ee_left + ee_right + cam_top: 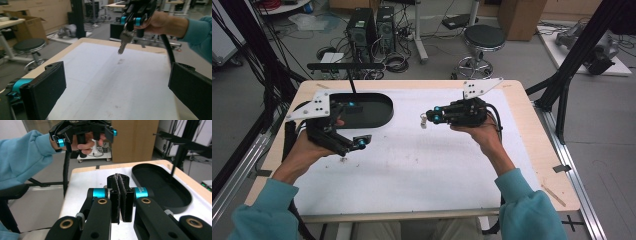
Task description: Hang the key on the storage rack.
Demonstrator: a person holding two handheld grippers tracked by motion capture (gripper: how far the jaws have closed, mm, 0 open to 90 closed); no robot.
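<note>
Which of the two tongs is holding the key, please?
The right tongs: its jaws are shut on the key, which hangs above the table. The left tongs stands wide open with nothing between its jaws.

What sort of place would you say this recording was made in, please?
Most likely a lab or workshop: two computer towers stand on the floor amid loose cables, a round stool sits beyond the table, and cardboard boxes stand nearby.
</note>
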